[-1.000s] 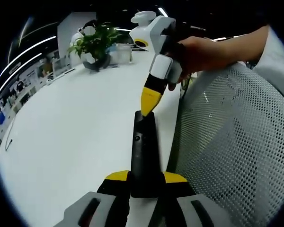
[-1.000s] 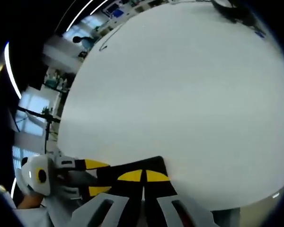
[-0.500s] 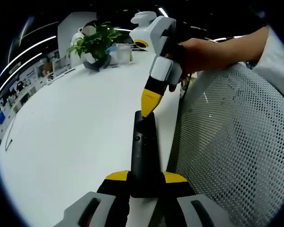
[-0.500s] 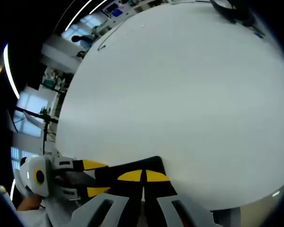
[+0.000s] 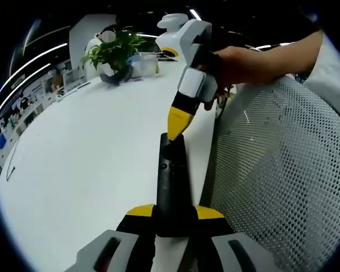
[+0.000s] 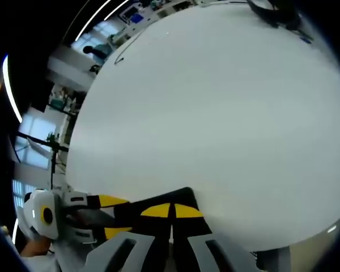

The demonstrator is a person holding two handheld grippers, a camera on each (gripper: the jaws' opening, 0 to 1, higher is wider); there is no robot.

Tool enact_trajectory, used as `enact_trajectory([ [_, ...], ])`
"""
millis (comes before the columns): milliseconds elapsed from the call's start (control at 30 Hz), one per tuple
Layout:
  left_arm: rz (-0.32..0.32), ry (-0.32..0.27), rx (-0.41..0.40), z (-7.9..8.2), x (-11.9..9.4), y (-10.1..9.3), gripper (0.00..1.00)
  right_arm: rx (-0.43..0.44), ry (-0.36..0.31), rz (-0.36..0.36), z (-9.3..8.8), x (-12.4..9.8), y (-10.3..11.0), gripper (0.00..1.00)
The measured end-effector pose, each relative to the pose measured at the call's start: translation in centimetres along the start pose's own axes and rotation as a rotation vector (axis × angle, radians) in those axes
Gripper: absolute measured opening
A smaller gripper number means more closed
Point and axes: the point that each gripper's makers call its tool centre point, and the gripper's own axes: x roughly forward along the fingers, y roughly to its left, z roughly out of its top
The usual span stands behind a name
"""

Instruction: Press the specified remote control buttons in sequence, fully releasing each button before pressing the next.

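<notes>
- I'm clamping the black remote (image 5: pixel 171 187) with my left gripper (image 5: pixel 174 218), jaws closed on its near end, so it's sticking out forward above the white table (image 5: pixel 85 170), near the table's edge by the mesh chair (image 5: pixel 277 170).
- My right gripper (image 5: pixel 178 119) is pointing its yellow tips, pressed together with nothing between them, at the remote's far end; I can't tell for sure whether they're touching or just above.
- In the right gripper view the right gripper (image 6: pixel 171 211) is sitting over the remote (image 6: pixel 158 207), with the left gripper (image 6: pixel 105 218) coming in from the left.
- Risk: I'm pressing at the far tip, away from the grip, so the push is likely levering the remote down or twisting it in the left jaws.
- Risk: the tip is landing close to the remote's end edge, so it's likely sliding off or catching a neighbouring button; the buttons are too small to read here.
- Risk: I'm maybe not lifting fully clear before the next press.
- Risk: the remote is hanging near the table edge; if the grip is slipping, it's dropping toward the chair.
</notes>
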Motion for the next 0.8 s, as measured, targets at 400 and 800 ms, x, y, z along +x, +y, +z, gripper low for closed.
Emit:
enact_trajectory([
  [400, 0.004, 0.006, 0.015, 0.0, 0.0, 0.0, 0.24, -0.009, -0.005, -0.006, -0.1, -0.1, 0.0, 0.0],
  [800, -0.019, 0.009, 0.049, 0.0, 0.0, -0.2, 0.24, -0.022, 0.048, 0.057, -0.8, 0.1, 1.4, 0.0],
])
